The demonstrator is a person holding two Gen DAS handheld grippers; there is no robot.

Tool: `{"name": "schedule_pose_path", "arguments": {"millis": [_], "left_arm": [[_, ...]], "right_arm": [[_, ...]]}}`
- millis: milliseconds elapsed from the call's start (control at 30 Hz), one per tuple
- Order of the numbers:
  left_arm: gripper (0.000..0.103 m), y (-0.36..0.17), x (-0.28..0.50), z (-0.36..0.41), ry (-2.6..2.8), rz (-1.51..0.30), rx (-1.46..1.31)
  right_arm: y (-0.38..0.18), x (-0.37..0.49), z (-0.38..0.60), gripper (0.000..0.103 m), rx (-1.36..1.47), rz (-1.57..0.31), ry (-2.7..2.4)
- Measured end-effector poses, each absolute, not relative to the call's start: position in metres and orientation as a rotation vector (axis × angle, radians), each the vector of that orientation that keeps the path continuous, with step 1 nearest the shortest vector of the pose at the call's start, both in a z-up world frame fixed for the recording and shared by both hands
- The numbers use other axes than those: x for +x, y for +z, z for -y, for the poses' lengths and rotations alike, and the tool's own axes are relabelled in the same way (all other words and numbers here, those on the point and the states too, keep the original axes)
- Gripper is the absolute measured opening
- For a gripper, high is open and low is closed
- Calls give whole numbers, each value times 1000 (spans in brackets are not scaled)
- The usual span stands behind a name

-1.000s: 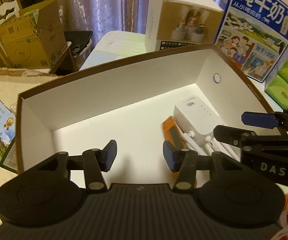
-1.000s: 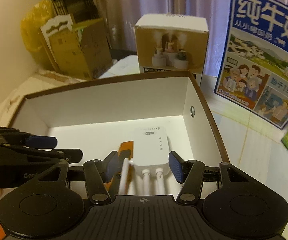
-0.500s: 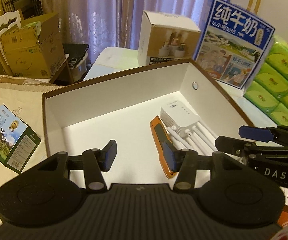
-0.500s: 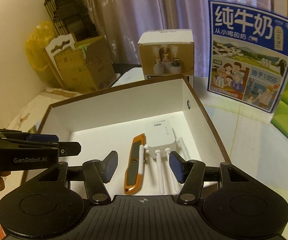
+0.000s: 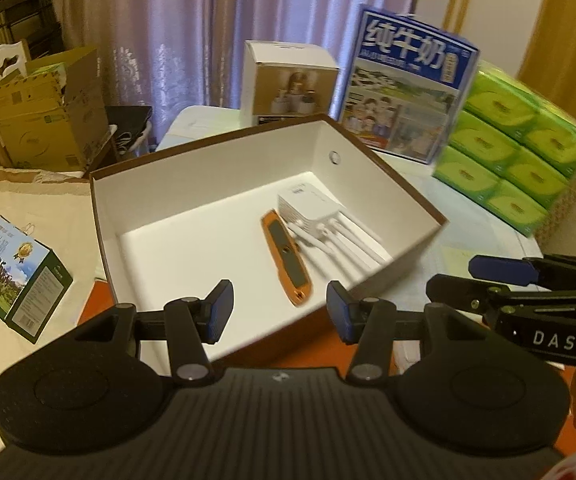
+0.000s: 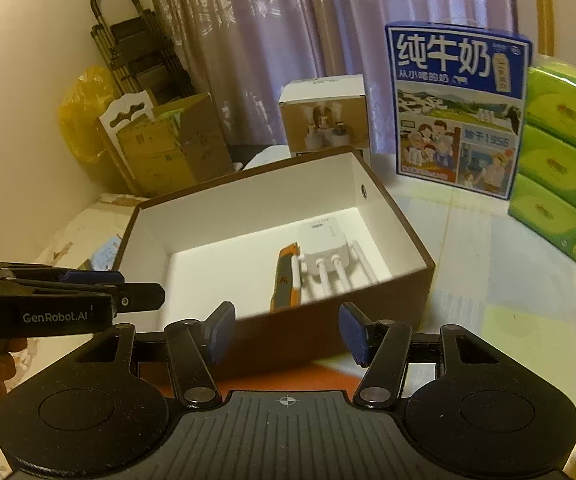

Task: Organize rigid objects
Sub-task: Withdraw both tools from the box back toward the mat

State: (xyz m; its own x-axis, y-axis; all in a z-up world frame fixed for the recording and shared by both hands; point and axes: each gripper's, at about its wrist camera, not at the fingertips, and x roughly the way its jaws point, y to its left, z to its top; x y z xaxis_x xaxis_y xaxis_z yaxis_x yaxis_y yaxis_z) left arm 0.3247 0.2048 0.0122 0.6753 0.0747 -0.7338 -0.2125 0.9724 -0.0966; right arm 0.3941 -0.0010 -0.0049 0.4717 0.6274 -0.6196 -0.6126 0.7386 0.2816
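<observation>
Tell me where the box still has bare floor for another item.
The box floor is bare on its left half, from the left wall to the orange knife. The right side is crowded: the knife lies beside the white router by the right wall.

The open box (image 5: pixel 224 168) is bare across its left half; the utility knife (image 5: pixel 286 258) and the white router (image 5: pixel 311 212) fill the right, seemingly touching, though blur hides it. Behind stand a small carton (image 5: pixel 291 80), a milk carton (image 5: pixel 407 84) and green tissue packs (image 5: pixel 515 140). The table (image 6: pixel 499 264) right of the box lies free.
</observation>
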Motion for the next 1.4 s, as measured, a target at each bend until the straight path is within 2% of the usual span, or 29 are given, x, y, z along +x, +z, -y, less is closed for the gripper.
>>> {"name": "schedule_pose_path", "arguments": {"millis": [300, 700, 1400], "left_arm": [[47, 7, 282, -173, 74, -834, -140], [47, -28, 246, -124, -66, -905, -79], [46, -72, 254, -82, -223, -945, 74]], "right_arm": [[-3, 350, 33, 55, 30, -765, 726], [-30, 292, 83, 55, 51, -853, 658], [-59, 263, 178, 55, 196, -945, 391]]}}
